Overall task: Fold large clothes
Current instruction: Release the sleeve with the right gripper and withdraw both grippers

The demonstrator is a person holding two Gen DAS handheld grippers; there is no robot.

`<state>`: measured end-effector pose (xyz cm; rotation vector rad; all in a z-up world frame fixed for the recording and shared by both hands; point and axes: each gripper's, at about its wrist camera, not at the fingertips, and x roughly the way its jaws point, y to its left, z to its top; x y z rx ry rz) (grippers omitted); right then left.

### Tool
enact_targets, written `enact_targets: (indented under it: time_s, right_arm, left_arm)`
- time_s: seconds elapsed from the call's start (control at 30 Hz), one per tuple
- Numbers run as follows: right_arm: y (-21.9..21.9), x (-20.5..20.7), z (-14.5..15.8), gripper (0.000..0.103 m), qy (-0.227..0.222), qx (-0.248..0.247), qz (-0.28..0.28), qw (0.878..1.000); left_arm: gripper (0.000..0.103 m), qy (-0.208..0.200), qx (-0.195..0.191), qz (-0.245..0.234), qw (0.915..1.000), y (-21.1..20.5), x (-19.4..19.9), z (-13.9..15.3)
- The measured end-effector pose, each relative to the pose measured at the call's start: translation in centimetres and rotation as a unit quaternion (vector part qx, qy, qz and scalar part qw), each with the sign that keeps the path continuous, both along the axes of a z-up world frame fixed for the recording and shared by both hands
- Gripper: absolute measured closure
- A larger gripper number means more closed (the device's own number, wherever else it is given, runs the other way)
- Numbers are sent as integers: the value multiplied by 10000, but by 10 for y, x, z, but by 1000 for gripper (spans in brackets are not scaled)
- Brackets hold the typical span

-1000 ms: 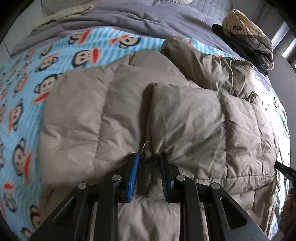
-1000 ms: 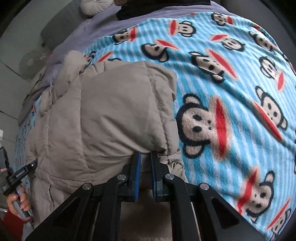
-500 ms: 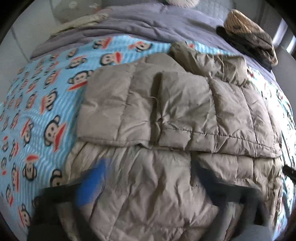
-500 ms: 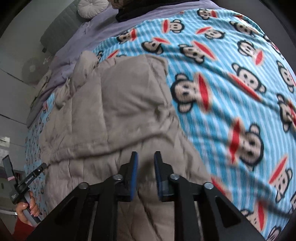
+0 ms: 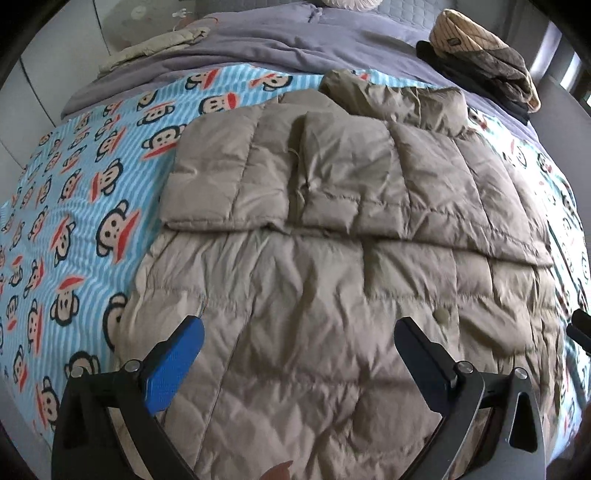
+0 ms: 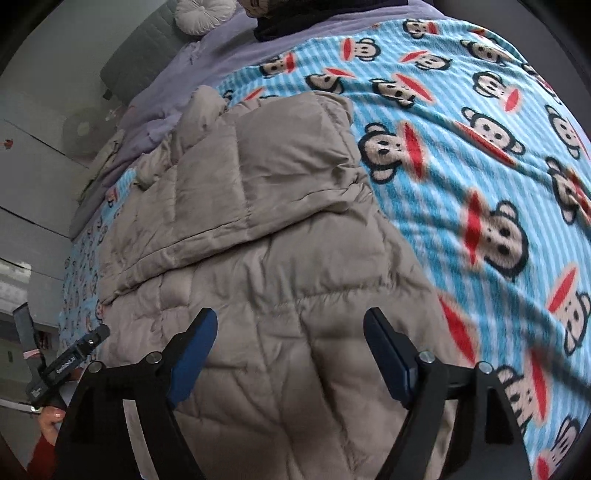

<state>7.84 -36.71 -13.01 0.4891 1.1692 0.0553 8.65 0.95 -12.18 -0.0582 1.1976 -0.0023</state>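
A beige quilted puffer jacket lies on the bed, its far part folded over towards me into a flap with a straight hem across the middle. My left gripper hovers above the jacket's near half, jaws wide open, nothing between them. In the right wrist view the same jacket fills the centre. My right gripper hangs over its near right part with jaws still opening and empty. The left gripper also shows at that view's left edge, held by a hand.
A blue monkey-print blanket covers the bed around the jacket, with wide bare stretches on the right. A grey-purple duvet, folded dark clothes with a striped garment and a round cushion lie at the bed's far end.
Both grippers were shut on the jacket's hem a second ago; both have let go, opened wide and pulled back and upward. The folded flap now rests on the jacket.
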Motion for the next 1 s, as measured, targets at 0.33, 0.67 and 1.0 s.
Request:
enact_targets:
  time_s: [0.33,0.67,1.0]
  right_arm:
    - [33,-31,2,0,201,194,-224,9994]
    - [68,-65,20,0,612,474,-660,9948]
    - [95,-99,42,0,841,291,-839,9925]
  left_arm:
    - [0,231,146,-313,9991,19,-27,7]
    - [0,425,-122,-770,9961,49,-57,33]
    - [0,551,-129,-856,9947,66,-88,51]
